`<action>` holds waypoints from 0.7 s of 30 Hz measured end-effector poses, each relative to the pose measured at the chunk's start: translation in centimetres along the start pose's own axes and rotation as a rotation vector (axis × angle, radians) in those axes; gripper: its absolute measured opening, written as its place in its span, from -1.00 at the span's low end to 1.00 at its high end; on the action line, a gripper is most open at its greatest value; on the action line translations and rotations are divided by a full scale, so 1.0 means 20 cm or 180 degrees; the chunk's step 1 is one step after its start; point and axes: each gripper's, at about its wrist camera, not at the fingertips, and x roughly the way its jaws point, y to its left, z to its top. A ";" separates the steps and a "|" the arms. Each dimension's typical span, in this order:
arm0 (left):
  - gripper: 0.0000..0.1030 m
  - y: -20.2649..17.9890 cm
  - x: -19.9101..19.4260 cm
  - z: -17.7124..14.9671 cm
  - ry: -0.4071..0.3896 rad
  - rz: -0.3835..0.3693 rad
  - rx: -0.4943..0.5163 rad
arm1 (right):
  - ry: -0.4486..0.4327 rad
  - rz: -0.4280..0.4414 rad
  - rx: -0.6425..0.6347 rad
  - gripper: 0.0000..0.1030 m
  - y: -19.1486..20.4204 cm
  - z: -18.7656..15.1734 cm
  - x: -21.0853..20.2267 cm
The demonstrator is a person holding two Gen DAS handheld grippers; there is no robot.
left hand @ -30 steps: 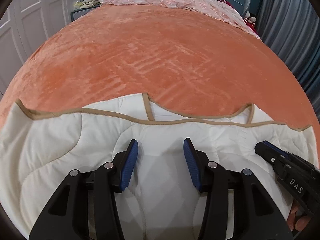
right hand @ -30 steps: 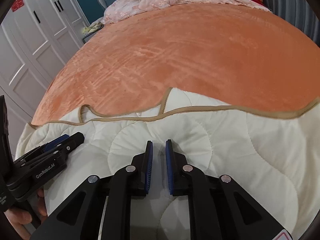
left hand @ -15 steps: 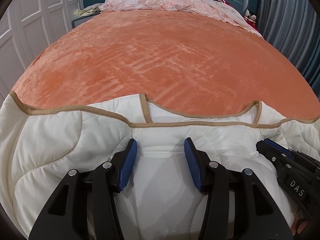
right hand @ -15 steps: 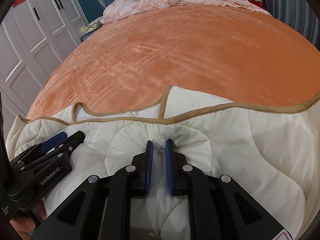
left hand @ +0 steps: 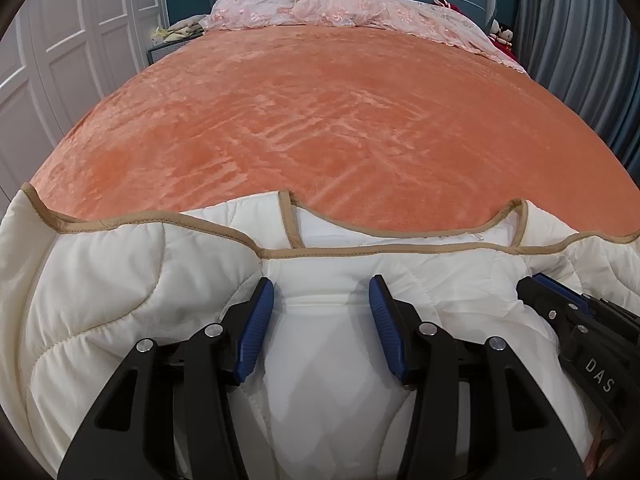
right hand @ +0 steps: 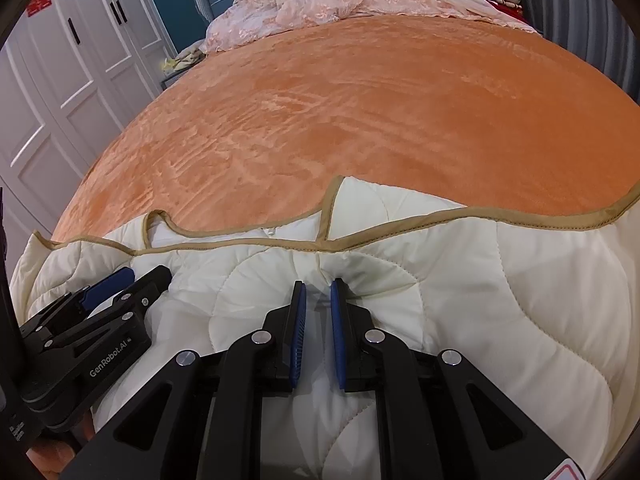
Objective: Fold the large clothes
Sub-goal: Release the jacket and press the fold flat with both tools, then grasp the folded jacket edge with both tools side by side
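Left wrist view: one cream quilted garment (left hand: 120, 288) with tan binding lies bunched at the near edge of the orange bedspread (left hand: 320, 120); its far edge shows two upturned notches. The left gripper (left hand: 322, 308) has its jaws spread about halfway, a thick padded fold bulging up between the blue pads; whether the pads truly press that fold I cannot tell. The right gripper (left hand: 560, 300) enters from the right, resting on the quilt. One pink lace cover (left hand: 340, 12) is heaped at the headboard. Right wrist view: the right gripper (right hand: 318, 308) is nearly pressed together, pinching a thin ridge of the same garment (right hand: 520, 300) just below the tan hem; fabric puckers toward its tips. The left gripper (right hand: 120, 284) lies low at left, close beside it. White wardrobe (right hand: 60, 80) doors stand along the left wall. Risks, as judged: the bulky wad could slip out of the left jaws if lifted, since padding is springy; the right pinch holds little cloth and may pull free under weight; uneven lift would skew the fold. Count: two grippers, one garment, one bedspread.
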 end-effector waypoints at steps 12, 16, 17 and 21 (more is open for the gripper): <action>-0.06 0.38 -0.28 0.11 -0.0018 -0.0269 -0.0599 | -0.0487 -0.0187 0.0583 -0.27 -0.42 0.07 -0.49; 0.28 0.68 -0.36 0.13 -0.0061 -0.0141 -0.0993 | -0.0439 -0.0325 0.0878 0.06 -0.64 0.06 -0.53; 0.28 0.75 -0.37 0.12 -0.0039 -0.0178 -0.1114 | -0.0348 -0.0266 0.0959 0.06 -0.68 0.05 -0.50; 0.27 0.89 -0.31 0.11 0.0114 -0.0256 -0.1465 | -0.0162 -0.0062 0.1062 -0.31 -0.70 0.03 -0.40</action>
